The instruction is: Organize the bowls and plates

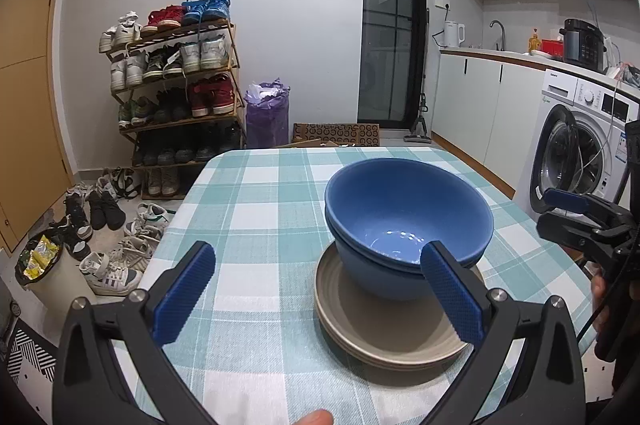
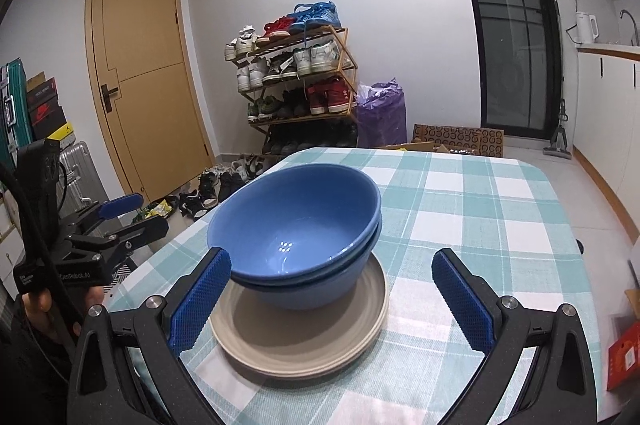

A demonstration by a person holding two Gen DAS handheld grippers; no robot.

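Nearest the lens, the left gripper [image 1: 318, 289] and the right gripper [image 2: 326, 299] are both hovering with fingers spread apart and holding nothing, flanking the stack near the front of the checked tablecloth [image 1: 256, 209]. Two nested blue bowls [image 2: 298, 233] are sitting mouth-up, their axis tilting slightly off vertical, on stacked beige plates [image 2: 300, 341] lying flat; no long axis is showing, each piece being round. The glazed ware is probably behaving as stiff, slippery, fairly heavy and breakable, so a pinch across a rim is looking like the surest hold
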